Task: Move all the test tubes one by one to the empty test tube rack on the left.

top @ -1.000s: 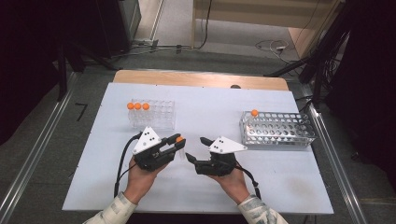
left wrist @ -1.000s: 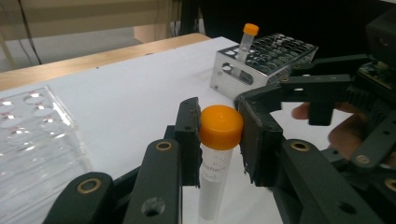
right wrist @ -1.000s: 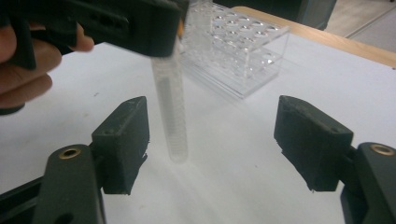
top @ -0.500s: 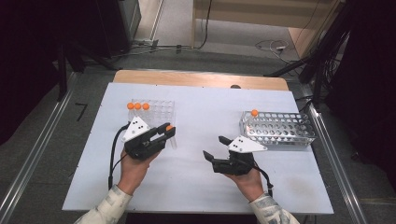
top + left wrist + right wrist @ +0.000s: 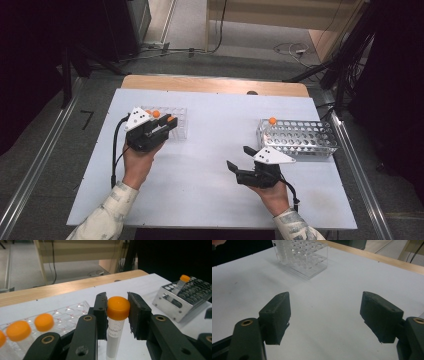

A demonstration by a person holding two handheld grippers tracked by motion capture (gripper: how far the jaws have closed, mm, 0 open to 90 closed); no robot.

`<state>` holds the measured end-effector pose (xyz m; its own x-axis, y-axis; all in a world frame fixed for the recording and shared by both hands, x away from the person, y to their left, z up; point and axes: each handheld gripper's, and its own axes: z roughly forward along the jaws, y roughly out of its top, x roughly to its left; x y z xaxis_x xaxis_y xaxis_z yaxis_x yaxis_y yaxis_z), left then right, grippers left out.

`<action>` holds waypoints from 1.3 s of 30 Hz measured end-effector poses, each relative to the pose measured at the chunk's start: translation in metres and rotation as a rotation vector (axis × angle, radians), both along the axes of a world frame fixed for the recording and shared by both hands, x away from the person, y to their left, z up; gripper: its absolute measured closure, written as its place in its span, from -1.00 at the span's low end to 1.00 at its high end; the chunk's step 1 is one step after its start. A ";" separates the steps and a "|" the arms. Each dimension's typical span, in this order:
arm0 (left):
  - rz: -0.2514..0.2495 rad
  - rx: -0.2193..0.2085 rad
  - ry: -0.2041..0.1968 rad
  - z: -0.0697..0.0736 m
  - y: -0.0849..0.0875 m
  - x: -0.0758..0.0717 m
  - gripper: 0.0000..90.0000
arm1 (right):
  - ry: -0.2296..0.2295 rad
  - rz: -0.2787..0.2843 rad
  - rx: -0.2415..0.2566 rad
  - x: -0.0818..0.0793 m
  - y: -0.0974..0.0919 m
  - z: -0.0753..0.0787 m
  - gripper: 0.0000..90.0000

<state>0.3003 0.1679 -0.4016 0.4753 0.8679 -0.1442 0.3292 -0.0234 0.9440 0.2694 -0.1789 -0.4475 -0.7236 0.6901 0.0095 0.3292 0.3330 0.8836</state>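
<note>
Above the clear plastic rack, your left gripper pinches the orange-capped clear tube just under its cap; tilt and it may slip; your right gripper, jaws spread and empty, hovers near the perforated metal rack.

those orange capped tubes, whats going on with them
A person works two handheld grippers at a white table. The left gripper is shut on an orange-capped tube beside the clear rack. The right gripper hangs open over bare table. One tube stands in the metal rack.
</note>
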 end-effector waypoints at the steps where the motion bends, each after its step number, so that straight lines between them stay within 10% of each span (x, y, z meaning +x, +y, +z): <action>1: 0.009 0.007 -0.002 0.001 0.002 0.002 0.57 | 0.005 -0.002 0.003 0.000 0.001 0.000 -0.49; 15: 0.145 0.039 -0.022 0.011 0.022 0.040 0.57 | 0.001 -0.007 0.016 0.001 -0.001 0.001 -0.48; 29: 0.140 0.138 0.052 -0.020 0.013 0.046 0.57 | 0.003 -0.002 0.013 0.001 0.000 0.000 -0.48; 39: 0.147 0.164 0.027 -0.022 0.011 0.044 0.46 | 0.007 -0.004 0.013 0.001 0.001 0.000 -0.48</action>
